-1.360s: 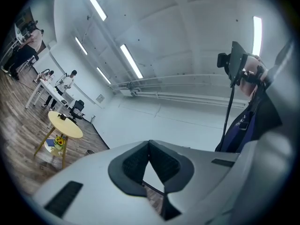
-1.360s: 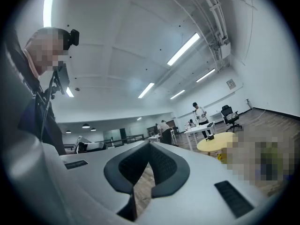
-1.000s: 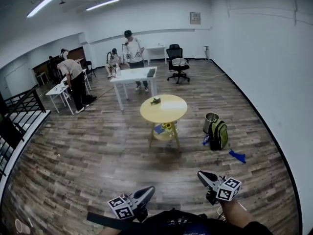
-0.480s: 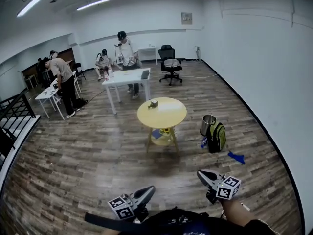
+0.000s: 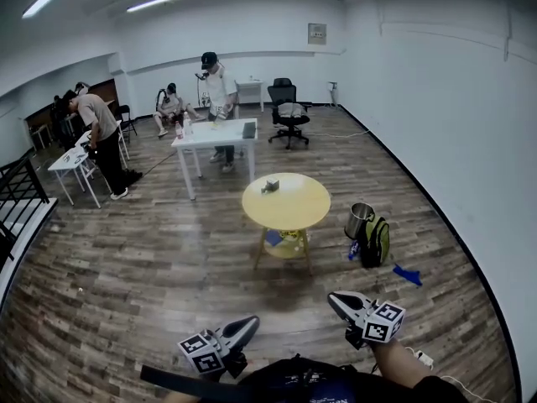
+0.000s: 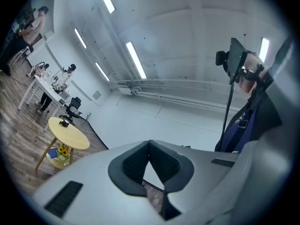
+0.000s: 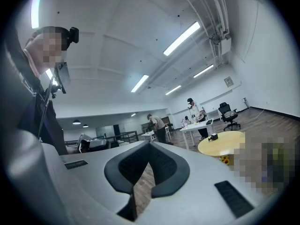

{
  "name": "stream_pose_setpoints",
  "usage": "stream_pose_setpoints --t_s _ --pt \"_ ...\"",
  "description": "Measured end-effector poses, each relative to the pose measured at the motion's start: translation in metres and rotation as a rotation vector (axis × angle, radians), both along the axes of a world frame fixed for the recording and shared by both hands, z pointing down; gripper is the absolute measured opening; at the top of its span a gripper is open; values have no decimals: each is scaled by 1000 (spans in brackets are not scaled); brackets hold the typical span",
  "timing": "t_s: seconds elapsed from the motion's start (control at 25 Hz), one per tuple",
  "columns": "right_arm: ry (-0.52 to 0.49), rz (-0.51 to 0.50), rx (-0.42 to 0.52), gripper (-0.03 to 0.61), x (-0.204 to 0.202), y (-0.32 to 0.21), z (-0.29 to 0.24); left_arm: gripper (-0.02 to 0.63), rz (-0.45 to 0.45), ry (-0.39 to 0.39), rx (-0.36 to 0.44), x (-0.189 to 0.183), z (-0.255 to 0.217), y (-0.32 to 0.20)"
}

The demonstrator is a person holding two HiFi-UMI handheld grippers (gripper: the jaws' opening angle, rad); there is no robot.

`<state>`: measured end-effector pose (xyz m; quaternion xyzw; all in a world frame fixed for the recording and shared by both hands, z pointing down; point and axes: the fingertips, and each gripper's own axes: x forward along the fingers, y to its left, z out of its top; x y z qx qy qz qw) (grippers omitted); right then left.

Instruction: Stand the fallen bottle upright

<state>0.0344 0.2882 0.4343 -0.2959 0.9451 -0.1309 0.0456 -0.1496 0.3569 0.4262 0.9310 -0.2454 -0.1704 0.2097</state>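
Left gripper (image 5: pixel 252 320), right gripper (image 5: pixel 334 297) — fingers (image 6: pixel 133 165) closed; yellow table (image 5: pixel 295 206) ahead, perhaps a box (image 5: pixel 270 185) atop.

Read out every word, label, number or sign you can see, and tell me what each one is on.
No text here can be read.
Wall plaque: too small to read.
Marker cubes: black-and-white square patterns only, no letters or numbers.

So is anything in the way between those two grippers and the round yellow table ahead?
Nothing visible: only wooden floor lies between the left gripper, the right gripper and the yellow table. The backpack stands off to its right. No fallen bottle can be made out.
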Motion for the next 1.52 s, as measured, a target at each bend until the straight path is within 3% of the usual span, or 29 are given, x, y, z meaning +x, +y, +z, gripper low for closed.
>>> stream_pose_setpoints --t_s 0.36,0.64,0.88,1.08,1.32,1.52 --pt "-9 2 -28 0 -2 -67 12 3 -11 7 -46 -3 14 -64" --pt "-36 -48 -27 0 59 -144 13 3 -80 -21 -18 55 2 -129" --pt "-47 -100 19 0 136 -219 -17 3 -132 -11 5 138 -19 -189" --pt "-50 -125 12 0 186 -258 -12 3 -150 -9 8 192 -21 -221" --pt "-76 -131 -24 0 215 -290 3 3 -172 -29 6 208 6 -251" --pt "-73 -126 -53 0 208 -322 22 3 -154 -34 4 201 21 -289"
